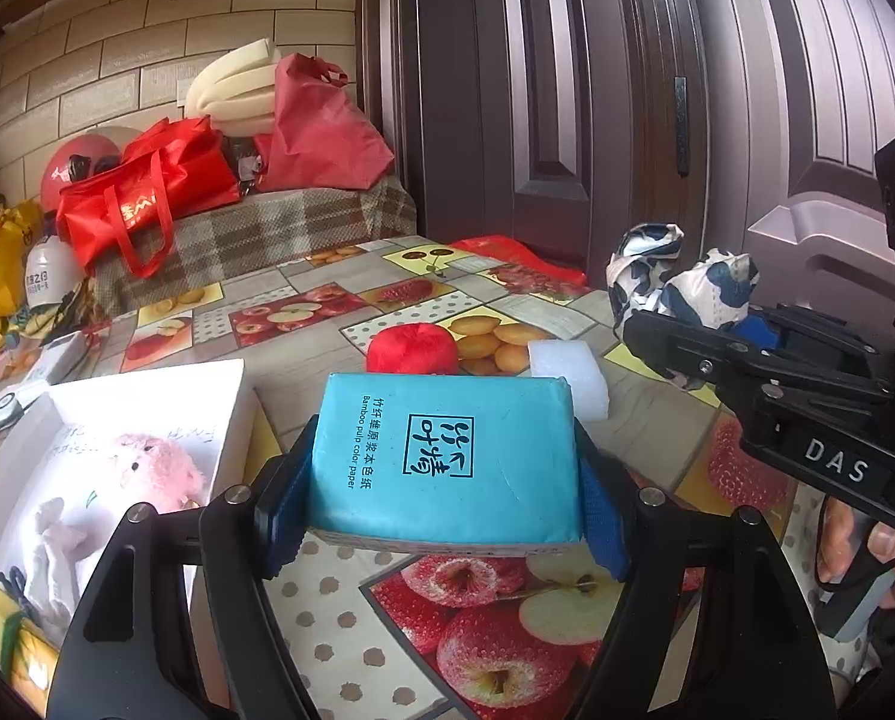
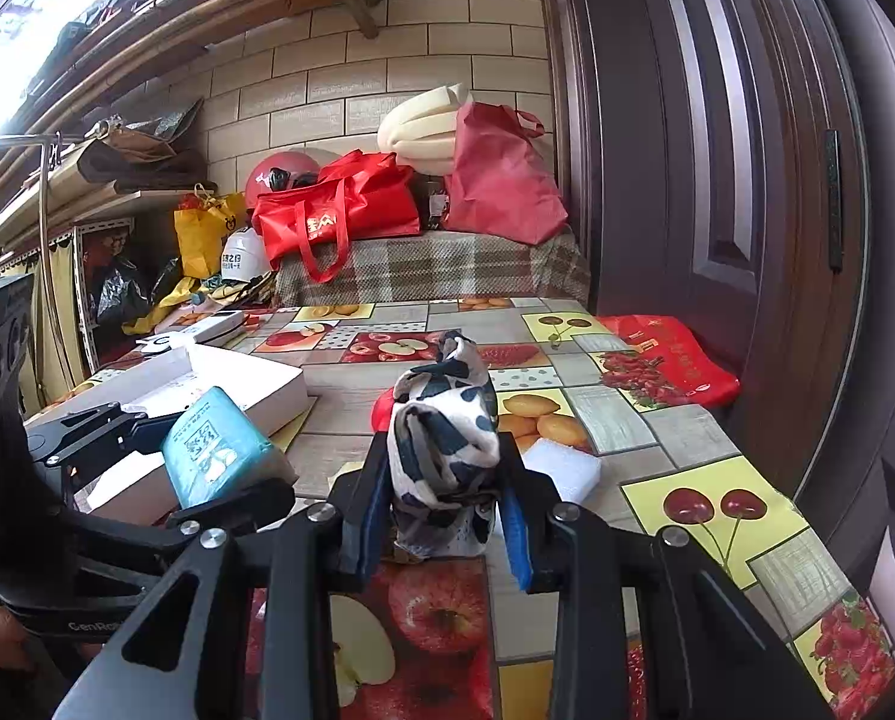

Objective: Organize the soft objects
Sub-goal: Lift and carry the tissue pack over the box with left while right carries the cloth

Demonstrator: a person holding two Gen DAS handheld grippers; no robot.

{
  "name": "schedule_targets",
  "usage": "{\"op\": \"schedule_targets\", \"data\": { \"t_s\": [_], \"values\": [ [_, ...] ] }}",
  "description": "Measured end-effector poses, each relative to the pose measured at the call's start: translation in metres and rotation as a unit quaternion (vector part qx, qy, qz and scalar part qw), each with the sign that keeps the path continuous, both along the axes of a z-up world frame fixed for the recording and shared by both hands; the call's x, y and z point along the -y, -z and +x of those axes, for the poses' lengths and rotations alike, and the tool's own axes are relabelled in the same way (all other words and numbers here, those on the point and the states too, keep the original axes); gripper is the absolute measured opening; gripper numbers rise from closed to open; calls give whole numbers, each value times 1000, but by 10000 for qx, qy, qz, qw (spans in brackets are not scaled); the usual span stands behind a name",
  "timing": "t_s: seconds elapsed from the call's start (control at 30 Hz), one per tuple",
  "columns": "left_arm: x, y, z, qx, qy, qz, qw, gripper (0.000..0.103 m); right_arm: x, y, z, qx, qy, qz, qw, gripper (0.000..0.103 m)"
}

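Above the fruit-print table [image 1: 339, 612], two grippers: left gripper [image 1: 441, 486] clamping one tissue pack [image 1: 447, 456], right gripper [image 2: 441, 510] pinching one cloth bundle [image 2: 447, 450].

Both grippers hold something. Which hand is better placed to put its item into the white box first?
Left. The left gripper holds the blue tissue pack right beside the open white box, while the right gripper, clamping the patterned cloth, is on the far side of the pack.

The tissue pack [image 1: 447, 456] is light blue with dark blue writing. The cloth [image 2: 444, 438] is white with dark blue blotches. The ball of yarn [image 1: 411, 348] is red. The worktop [image 1: 507, 630] has fruit pictures in squares: apples, strawberries, cherries. The plush toy [image 1: 153, 468] is pink.
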State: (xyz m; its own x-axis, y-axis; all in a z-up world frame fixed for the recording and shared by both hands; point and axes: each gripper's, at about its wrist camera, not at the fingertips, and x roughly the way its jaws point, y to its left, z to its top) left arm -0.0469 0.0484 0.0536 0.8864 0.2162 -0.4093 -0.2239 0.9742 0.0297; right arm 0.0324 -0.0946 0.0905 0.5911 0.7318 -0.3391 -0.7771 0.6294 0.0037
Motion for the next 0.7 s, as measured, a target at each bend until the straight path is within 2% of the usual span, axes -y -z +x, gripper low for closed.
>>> {"op": "schedule_targets", "data": {
  "t_s": [0.3, 0.5, 0.7],
  "values": [
    [-6, -1, -44, 75, 0, -167, 9998, 75, -2, 1, -8, 9, -99, -3, 10000, 33],
    [-28, 0, -76, 140, -381, -386, 9984, 75, -11, 2, -18, 30, -293, -63, 9995, 33],
    [-50, 2, -98, 147, -796, -243, 9964, 75, -17, 3, -22, 9, -398, -128, 9991, 33]
  ]
}}
